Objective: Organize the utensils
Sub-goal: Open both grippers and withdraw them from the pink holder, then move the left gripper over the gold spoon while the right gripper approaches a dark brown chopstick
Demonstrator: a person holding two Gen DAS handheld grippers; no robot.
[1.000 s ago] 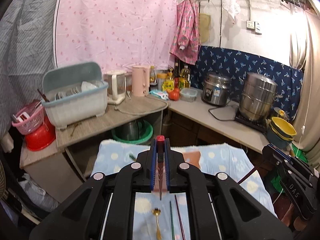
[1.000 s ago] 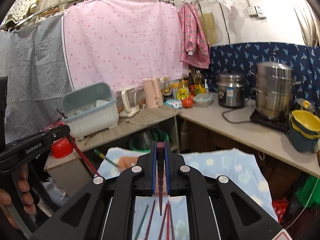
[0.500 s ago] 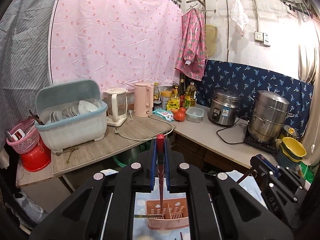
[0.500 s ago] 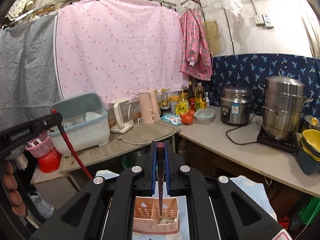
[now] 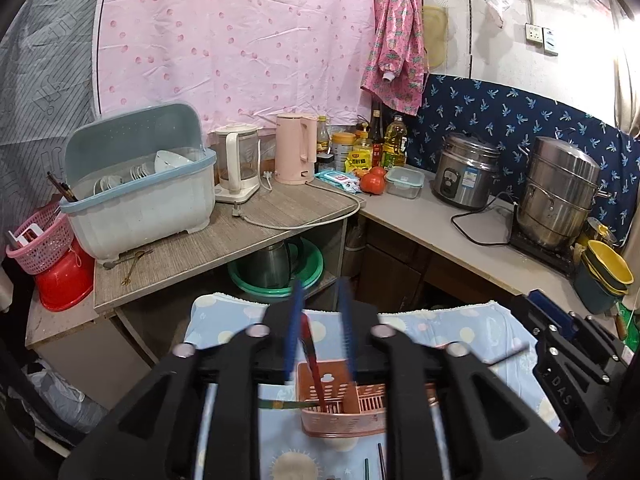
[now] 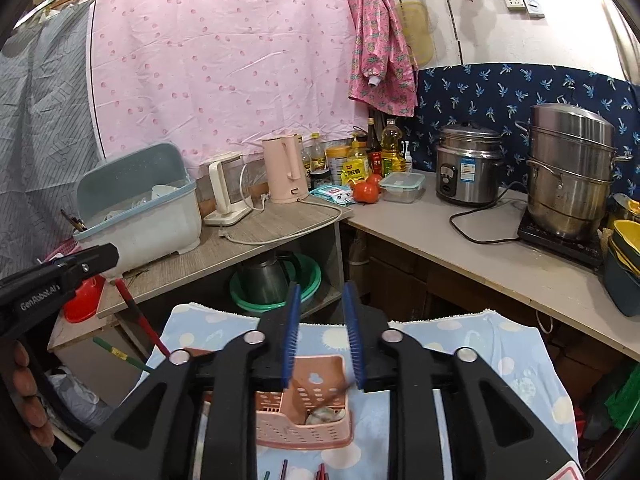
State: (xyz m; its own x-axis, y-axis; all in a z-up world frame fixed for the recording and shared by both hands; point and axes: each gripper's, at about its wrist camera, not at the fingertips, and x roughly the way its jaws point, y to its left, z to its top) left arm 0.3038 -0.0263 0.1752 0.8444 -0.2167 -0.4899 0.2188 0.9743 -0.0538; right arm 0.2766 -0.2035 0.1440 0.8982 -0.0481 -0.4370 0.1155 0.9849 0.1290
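1. The left claw (image 5: 320,328) is spread wide; a red chopstick (image 5: 311,360) stands between its fingers, tip down in the pink basket (image 5: 340,420)
2. The right claw (image 6: 320,336) is also wide and empty, directly above the same basket (image 6: 304,420)
3. More chopsticks (image 6: 284,468) lie lengthwise on the blue cloth (image 6: 480,344), just nearer than the basket, closest to the right claw

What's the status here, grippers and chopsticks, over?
Left gripper open, right gripper open. Red chopstick leaning in pink caddy. Loose chopsticks on cloth. Path clear.
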